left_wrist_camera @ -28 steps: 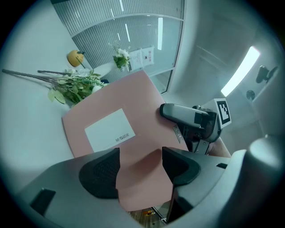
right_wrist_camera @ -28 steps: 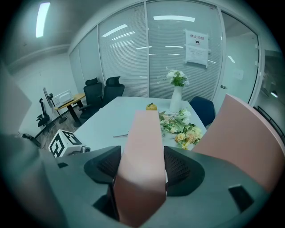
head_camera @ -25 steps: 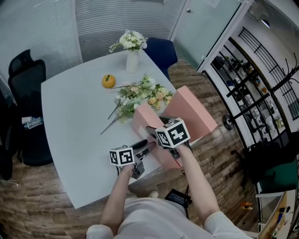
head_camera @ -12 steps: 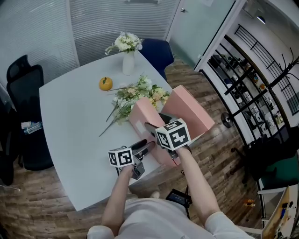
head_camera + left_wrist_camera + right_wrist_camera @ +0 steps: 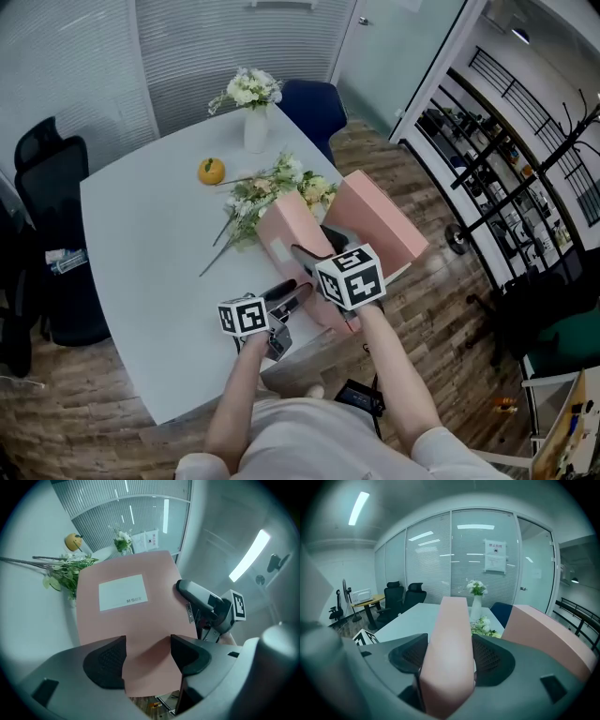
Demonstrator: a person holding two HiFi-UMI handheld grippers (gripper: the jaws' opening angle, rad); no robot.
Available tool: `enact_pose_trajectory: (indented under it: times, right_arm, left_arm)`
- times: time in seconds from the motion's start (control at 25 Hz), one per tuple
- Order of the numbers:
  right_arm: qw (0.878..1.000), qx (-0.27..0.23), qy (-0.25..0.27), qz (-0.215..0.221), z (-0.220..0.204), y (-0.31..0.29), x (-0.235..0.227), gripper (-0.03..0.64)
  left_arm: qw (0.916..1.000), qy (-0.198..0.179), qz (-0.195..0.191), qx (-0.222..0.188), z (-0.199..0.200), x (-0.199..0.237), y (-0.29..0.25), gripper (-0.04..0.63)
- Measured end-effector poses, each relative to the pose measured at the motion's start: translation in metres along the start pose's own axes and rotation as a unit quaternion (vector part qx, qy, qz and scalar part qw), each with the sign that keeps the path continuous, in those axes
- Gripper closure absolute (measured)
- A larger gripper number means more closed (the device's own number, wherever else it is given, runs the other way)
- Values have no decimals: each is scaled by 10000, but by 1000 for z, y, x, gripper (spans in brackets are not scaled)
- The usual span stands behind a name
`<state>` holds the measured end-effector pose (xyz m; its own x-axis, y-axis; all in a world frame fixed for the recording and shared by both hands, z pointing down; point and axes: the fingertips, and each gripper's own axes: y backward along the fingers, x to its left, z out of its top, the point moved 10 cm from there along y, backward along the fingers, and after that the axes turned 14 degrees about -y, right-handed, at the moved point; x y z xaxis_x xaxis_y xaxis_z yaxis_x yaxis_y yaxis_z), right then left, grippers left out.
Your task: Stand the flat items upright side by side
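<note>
Right gripper view: right hand-held gripper [image 5: 449,662] clamped across narrow spine of pink file box [image 5: 451,616], near desk [image 5: 150,234] edge beside second box [image 5: 380,220] — stiff, light, probably tippy. Left hand-held gripper [image 5: 147,657] gapes, holding nothing — could steady the broad face.

- The box file [image 5: 281,234] stood on the table [image 5: 141,253], at its near right edge;
- the second file [image 5: 380,220] stood just right of the box file;
- the loose flowers [image 5: 267,192] lay just behind it;
- the orange [image 5: 211,171] and the vase [image 5: 255,131] sat farther behind, to its left
</note>
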<state>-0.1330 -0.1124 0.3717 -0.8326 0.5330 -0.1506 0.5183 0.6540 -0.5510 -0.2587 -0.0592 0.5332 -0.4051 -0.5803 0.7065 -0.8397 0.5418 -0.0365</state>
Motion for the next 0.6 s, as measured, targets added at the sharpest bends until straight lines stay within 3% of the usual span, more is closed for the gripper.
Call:
enact_pose_trajectory:
  times: [0.6]
  right_arm:
    - [9952, -976, -78, 40, -6, 23, -6, 305]
  left_arm:
    - [10000, -64, 66, -32, 7, -4, -4, 308]
